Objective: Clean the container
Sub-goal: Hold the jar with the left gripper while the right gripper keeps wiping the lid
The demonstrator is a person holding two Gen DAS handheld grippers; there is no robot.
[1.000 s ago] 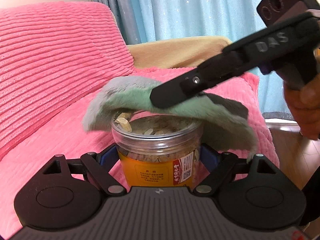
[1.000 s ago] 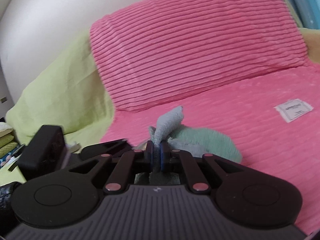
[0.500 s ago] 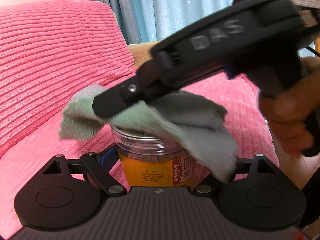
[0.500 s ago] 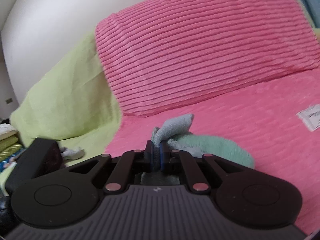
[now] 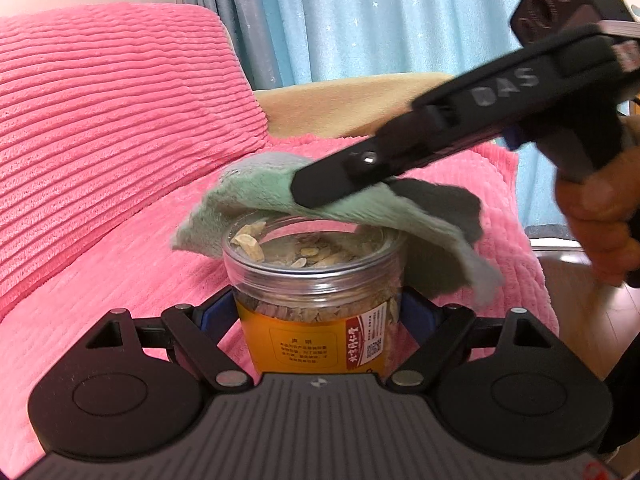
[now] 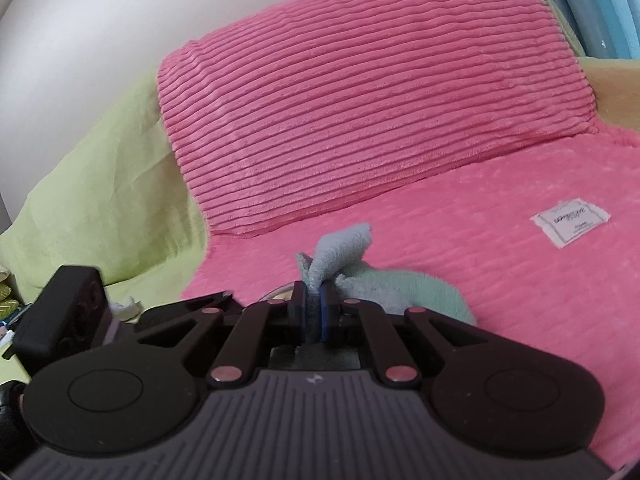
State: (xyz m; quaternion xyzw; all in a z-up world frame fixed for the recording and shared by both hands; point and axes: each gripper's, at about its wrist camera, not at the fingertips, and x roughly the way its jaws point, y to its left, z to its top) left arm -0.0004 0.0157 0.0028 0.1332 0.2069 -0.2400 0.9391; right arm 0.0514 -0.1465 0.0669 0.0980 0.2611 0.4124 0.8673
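The left gripper [image 5: 318, 312] clamps the clear plastic jar with the orange label [image 5: 316, 304] at six o'clock, above the pink ribbed sofa cushion [image 5: 120, 128]. The right gripper [image 6: 314, 312], reaching in from three o'clock, pinches the fluffy green-and-grey cloth [image 5: 272, 194], which drapes over the jar's rim.

jar [image 5: 316, 280]: clear glossy plastic, smooth orange paper label noted | cloth [image 5: 256, 192]: fluffy matt green-grey pile | sofa cover [image 6: 480, 264]: pink ribbed plush | left tongs [image 5: 320, 312]: matt black plastic, metal rivets seen
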